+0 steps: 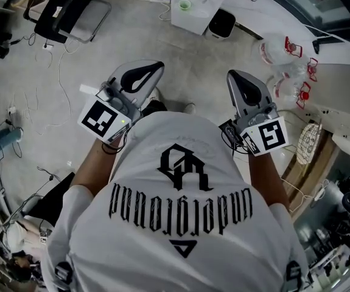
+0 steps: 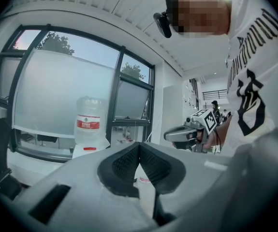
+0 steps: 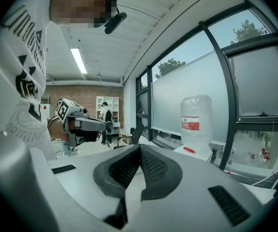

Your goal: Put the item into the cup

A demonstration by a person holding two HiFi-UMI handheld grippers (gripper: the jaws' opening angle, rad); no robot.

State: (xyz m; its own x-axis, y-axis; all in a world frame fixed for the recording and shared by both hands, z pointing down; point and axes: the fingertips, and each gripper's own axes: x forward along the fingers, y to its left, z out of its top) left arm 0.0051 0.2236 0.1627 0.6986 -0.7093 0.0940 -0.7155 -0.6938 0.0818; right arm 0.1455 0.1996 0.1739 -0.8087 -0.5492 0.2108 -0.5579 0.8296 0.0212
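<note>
A: Checked the left gripper (image 2: 139, 146) first?

B: Did. Found its jaws pressed together at the tips, black ribbed pads (image 2: 125, 166) meeting, nothing pinched between them

A: And the right gripper (image 3: 140, 150)?

B: Same there: closed tip to tip, carrying nothing. Saw both held out in front of the white T-shirt (image 1: 181, 224), one to each side, well apart, over the grey floor (image 1: 193, 72)

A: Spotted the item or the cup anywhere?

B: Could not tell. Noticed only a small green round thing (image 1: 185, 5) on a white table (image 1: 199, 17) at the top of the head view, well ahead of both grippers. Too small to name as a cup

A: Saw anything else beyond the jaws?

B: Looked past the left ones at a big clear water bottle (image 2: 89, 122) with a red label, upright before a dark-framed window (image 2: 56, 91). Caught the same sort of bottle in the right gripper view. Picked out each gripper in the other's view too, marker cube (image 2: 207, 120) on top. Made out clear jugs with red handles (image 1: 275, 50) on the floor to the right, and a black chair (image 1: 65, 11) at top left
</note>
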